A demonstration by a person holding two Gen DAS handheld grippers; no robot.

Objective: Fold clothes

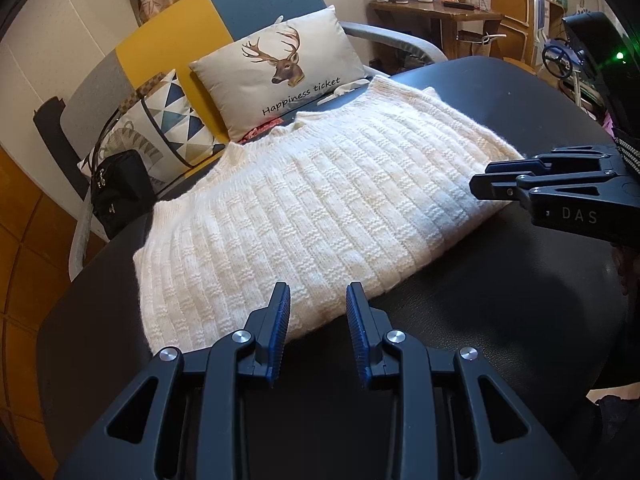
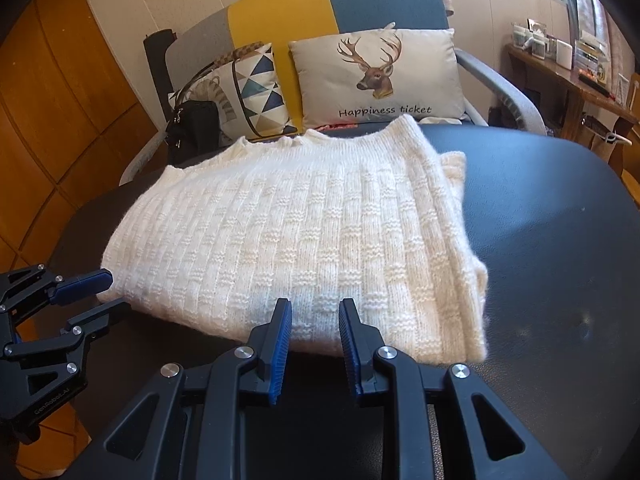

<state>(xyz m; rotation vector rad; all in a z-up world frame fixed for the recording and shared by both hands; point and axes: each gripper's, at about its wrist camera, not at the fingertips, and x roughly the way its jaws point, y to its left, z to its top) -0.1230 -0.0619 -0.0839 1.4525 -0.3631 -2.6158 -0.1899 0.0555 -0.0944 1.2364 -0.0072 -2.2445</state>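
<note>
A cream knitted sweater [image 1: 320, 200] [image 2: 300, 232] lies folded into a thick rectangle on a black leather-like table [image 1: 500, 300] [image 2: 540, 220], neckline toward the sofa. My left gripper [image 1: 317, 292] [image 2: 112, 291] hovers at the sweater's near left corner, jaws apart, with nothing pinched between the blue pads. Over the near edge further right, my right gripper [image 2: 316, 308] [image 1: 482, 178] also stands open and holds nothing. In each wrist view the knit shows in the gap beyond the fingertips.
Behind the table stands a yellow, blue and grey sofa with a deer cushion [image 1: 280, 76] [image 2: 376, 76] and a triangle-patterned cushion [image 2: 256, 84]. A black bag [image 1: 120, 192] [image 2: 196, 128] sits at its left end. A cluttered wooden desk [image 1: 436, 12] is at the far right.
</note>
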